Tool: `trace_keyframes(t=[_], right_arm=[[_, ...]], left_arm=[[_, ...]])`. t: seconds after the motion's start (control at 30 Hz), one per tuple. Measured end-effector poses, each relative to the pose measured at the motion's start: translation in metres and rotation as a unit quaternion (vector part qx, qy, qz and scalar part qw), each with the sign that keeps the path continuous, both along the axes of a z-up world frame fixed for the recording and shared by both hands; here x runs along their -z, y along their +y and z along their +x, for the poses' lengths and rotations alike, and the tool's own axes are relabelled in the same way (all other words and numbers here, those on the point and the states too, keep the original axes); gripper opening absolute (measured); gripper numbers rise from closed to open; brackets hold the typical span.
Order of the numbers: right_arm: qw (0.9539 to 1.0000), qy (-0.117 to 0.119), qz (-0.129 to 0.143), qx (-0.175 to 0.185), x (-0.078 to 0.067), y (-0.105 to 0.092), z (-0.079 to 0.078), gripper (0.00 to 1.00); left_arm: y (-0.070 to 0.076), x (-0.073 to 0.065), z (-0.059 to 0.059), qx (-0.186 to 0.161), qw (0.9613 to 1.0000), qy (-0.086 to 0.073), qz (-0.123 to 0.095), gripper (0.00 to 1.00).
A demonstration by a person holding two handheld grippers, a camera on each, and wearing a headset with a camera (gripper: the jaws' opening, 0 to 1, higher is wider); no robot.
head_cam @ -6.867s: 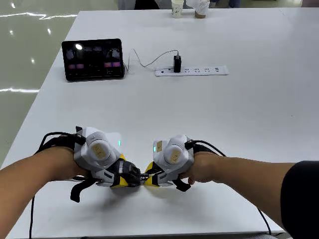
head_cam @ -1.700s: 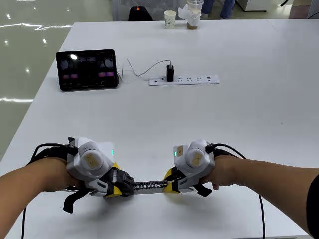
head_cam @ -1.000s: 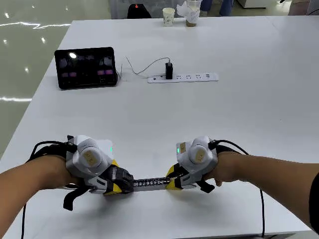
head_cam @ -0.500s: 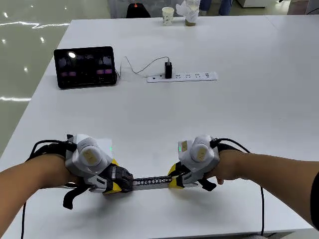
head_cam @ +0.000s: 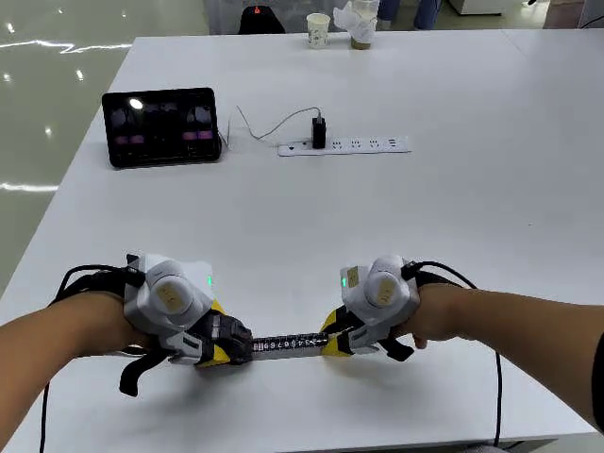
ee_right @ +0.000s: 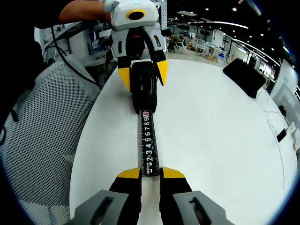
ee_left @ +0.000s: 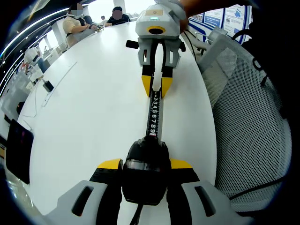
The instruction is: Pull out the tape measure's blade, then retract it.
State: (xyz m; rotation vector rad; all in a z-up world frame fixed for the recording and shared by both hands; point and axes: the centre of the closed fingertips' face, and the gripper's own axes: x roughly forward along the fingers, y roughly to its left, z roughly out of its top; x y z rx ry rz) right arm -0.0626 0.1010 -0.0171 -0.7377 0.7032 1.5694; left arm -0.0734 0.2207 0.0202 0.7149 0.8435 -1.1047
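Tape measure blade (head_cam: 288, 343) lies short and straight across the counter (head_cam: 396, 245) near its front edge, black case (head_cam: 238, 340) pinched in the left claw (ee_left: 146, 165), tip pinched in the right claw (ee_right: 151, 173), so retracting likely means easing the right claw leftward along that line.
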Motion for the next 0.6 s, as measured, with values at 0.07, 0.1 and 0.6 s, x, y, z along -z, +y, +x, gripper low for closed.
trace_keyframes(t=[0.07,0.1,0.6], right_arm=[[1.0,0.0,0.0,0.0,-0.0001,-0.0006,0.0002,0.1],[1.0,0.0,0.0,0.0,-0.0001,-0.0011,0.0002,0.1],[1.0,0.001,-0.002,0.007,-0.0001,-0.0065,-0.0001,0.1]], left_arm=[[-0.0003,0.0,0.0001,0.0,1.0,0.0,0.0,0.31],[-0.0003,0.0,0.0001,0.0,1.0,0.0,0.0,0.31],[0.0001,0.001,-0.0007,0.002,1.0,0.0,-0.001,0.31]])
